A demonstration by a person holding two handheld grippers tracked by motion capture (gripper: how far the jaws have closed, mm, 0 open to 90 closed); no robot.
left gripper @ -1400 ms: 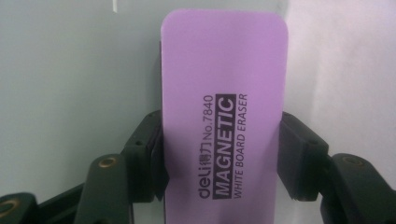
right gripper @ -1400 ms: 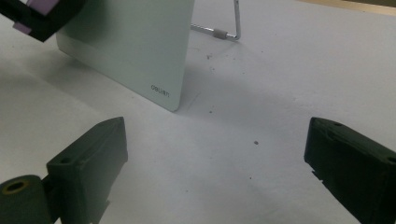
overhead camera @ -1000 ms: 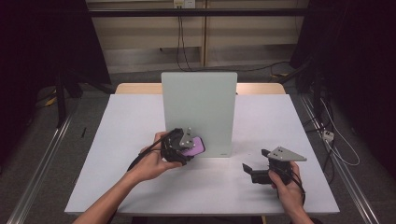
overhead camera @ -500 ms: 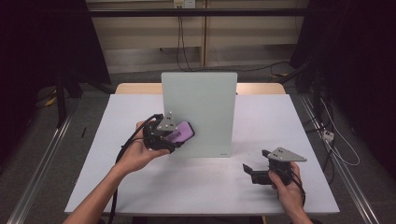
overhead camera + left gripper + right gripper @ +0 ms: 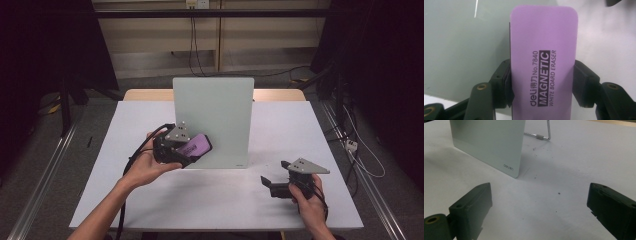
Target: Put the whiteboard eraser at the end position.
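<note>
At the board's lower left corner, left gripper clamps the purple eraser across its width, both pads tight on the long edges; eraser sits just in front of the upright whiteboard, contact not clear. To wipe well: turn the dark felt side flat to the board, press lightly, stroke evenly; stand looks light, so too much push could tip it. Right gripper rests on the table, jaws wide apart, holding nothing; could brace the board's right edge.
</note>
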